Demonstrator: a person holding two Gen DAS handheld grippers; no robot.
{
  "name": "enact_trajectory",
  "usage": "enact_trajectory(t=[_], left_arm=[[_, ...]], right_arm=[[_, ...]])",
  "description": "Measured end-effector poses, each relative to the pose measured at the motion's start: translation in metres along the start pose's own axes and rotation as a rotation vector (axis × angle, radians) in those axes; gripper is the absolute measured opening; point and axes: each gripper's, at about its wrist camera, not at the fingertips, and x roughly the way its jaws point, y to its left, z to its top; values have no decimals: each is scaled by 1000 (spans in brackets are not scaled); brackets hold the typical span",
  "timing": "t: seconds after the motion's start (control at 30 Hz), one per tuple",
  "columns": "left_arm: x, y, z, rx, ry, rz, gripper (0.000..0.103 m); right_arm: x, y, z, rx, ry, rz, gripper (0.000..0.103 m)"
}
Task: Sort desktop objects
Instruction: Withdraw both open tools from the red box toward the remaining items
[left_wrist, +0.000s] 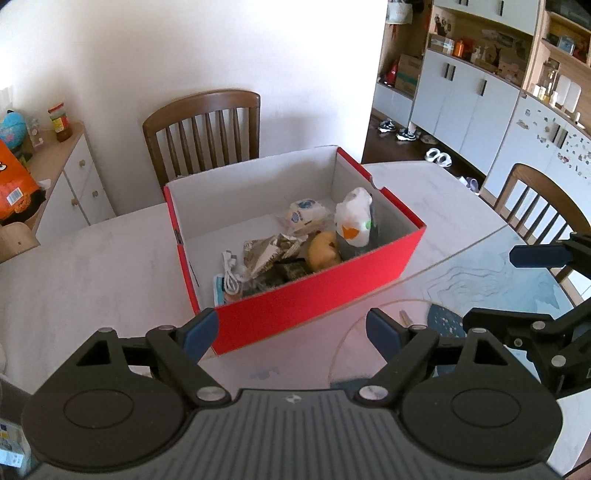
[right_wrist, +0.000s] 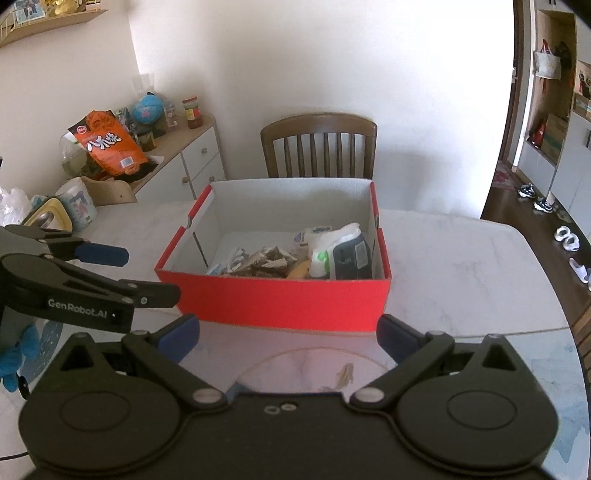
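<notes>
Red box sits on the white table, open top, near a wooden chair at the far edge. Inside, piled toward the near wall: white cable, crumpled foil wrapper, yellow round item (fruit or bread, can't tell), white packet, white bag with orange and green marks leaning on a dark pouch. The near wall hides the lower parts of the pile; a blue-edged flat item is barely visible. Far half of the box floor is bare.

Left gripper just short of the box's near corner, jaws wide, holding nothing. Right gripper also in front of the box, jaws wide, nothing between them. Each shows at the edge of the other's view, partly cut off.

Sideboard to the left carries an orange bag, globe, jar.
</notes>
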Motion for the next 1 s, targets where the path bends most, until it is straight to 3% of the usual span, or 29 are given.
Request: enact_trajectory(t=[0.6,1.0], left_arm=[[-25,-17,-38,18,-13,-7,87],[-26,-35,-77,58,-16,-49,87]], right_arm=[[-22,3,-46,31,15,-18,95],[-20,3,-78,37,52,-18,90]])
